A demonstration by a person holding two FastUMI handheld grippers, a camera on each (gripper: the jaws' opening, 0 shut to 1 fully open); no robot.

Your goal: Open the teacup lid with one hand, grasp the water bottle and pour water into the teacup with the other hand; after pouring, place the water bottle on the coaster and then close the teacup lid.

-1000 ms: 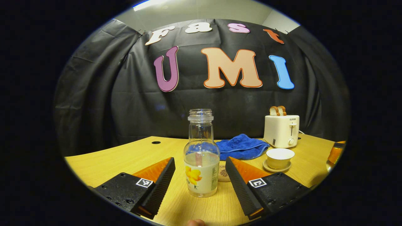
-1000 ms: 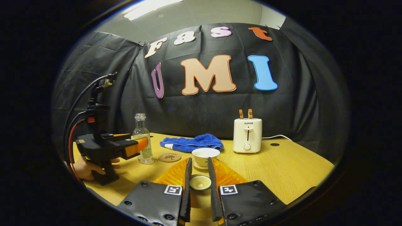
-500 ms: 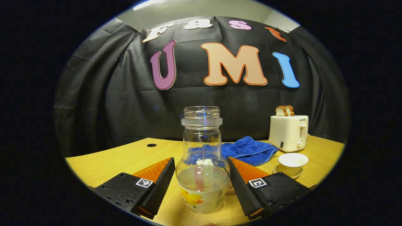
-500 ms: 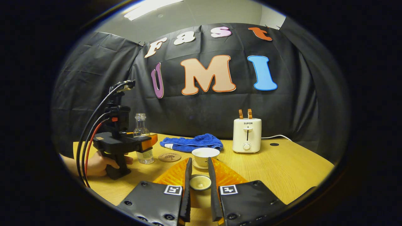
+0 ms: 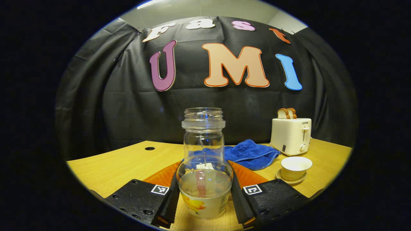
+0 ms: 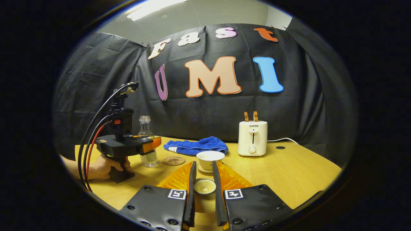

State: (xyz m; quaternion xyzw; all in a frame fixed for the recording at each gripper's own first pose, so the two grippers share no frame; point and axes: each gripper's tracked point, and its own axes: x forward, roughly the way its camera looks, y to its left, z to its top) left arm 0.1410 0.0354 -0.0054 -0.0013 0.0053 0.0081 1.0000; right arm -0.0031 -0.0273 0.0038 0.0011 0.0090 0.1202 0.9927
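Note:
A clear glass water bottle [image 5: 203,138], uncapped and part full with a flower label, stands on the wooden table [image 5: 112,163]. My left gripper [image 5: 204,170] is shut on its lower body, one finger on each side. In the right gripper view the same bottle [image 6: 145,131] shows in the left gripper [image 6: 153,143], a hand [image 6: 102,165] on the handle. My right gripper [image 6: 204,166] is shut on the small round teacup lid [image 6: 205,186], held low over the table. The open white teacup [image 6: 210,158] on its saucer is just beyond it. A round coaster [image 6: 173,160] lies between bottle and cup.
A white toaster [image 6: 252,138] with bread slices stands at the back right. A crumpled blue cloth [image 6: 196,146] lies behind the coaster. In the left gripper view the teacup [image 5: 295,166], cloth [image 5: 249,154] and toaster [image 5: 290,136] sit to the bottle's right.
My left gripper moved forward around the bottle and its fingers closed onto the bottle's sides. The right gripper stayed still with the lid in it.

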